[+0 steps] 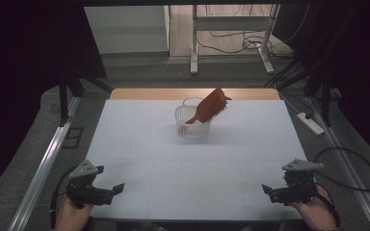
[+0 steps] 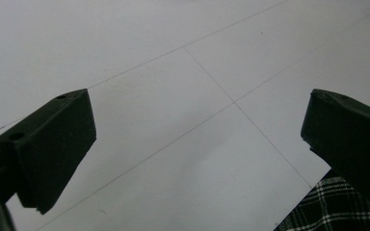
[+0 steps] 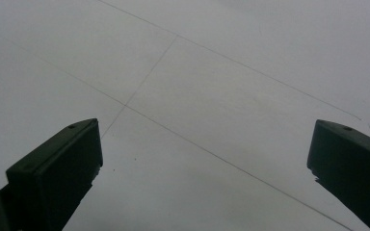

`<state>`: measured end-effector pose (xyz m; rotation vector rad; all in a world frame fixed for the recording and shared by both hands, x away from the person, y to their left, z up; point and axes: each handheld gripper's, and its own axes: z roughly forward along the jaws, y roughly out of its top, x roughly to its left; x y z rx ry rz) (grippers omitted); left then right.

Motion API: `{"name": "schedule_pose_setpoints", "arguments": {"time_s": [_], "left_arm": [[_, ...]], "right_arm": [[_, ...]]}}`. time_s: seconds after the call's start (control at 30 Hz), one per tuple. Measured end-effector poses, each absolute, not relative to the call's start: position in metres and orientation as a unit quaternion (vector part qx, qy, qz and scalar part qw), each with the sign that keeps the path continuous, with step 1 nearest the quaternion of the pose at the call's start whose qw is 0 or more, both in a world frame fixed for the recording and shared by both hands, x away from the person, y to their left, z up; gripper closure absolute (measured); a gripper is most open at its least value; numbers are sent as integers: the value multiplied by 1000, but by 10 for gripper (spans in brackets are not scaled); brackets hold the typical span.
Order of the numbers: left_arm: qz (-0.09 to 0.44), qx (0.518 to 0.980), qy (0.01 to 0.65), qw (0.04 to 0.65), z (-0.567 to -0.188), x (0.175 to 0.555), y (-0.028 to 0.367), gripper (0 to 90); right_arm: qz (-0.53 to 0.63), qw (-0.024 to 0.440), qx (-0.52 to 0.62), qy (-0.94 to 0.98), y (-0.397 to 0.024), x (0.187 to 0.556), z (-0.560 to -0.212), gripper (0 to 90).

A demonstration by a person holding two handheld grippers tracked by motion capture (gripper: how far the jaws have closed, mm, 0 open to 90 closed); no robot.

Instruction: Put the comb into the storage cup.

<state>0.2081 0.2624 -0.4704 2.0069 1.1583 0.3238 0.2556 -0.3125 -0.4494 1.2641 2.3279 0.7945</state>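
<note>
A small white basket [image 1: 191, 126] stands at the far middle of the white table [image 1: 139, 144]. A brown hairbrush [image 1: 210, 107] leans in it, handle down, its head tilted up to the right over the rim. My left gripper [image 1: 116, 189] rests low near the table's front left corner, open, pointing right. My right gripper [image 1: 268, 191] rests near the front right corner, open, pointing left. In the left gripper view the gripper [image 2: 197, 139] has its jaws wide apart over bare table. In the right gripper view the gripper [image 3: 204, 159] is likewise open, with nothing between its jaws.
A wooden strip [image 1: 139, 93] runs along the table's far edge. A power strip [image 1: 310, 122] and cables lie on the floor at the right. A metal rail [image 1: 43, 166] runs along the left side. Plaid cloth [image 2: 332, 207] shows at the table's front edge.
</note>
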Motion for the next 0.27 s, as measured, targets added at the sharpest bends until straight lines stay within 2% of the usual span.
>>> {"name": "schedule_pose_setpoints", "arguments": {"time_s": [0.27], "left_arm": [[126, 790, 455, 390, -470, 209, 262, 0]], "right_arm": [[270, 181, 457, 828, -313, 257, -451, 0]]}}
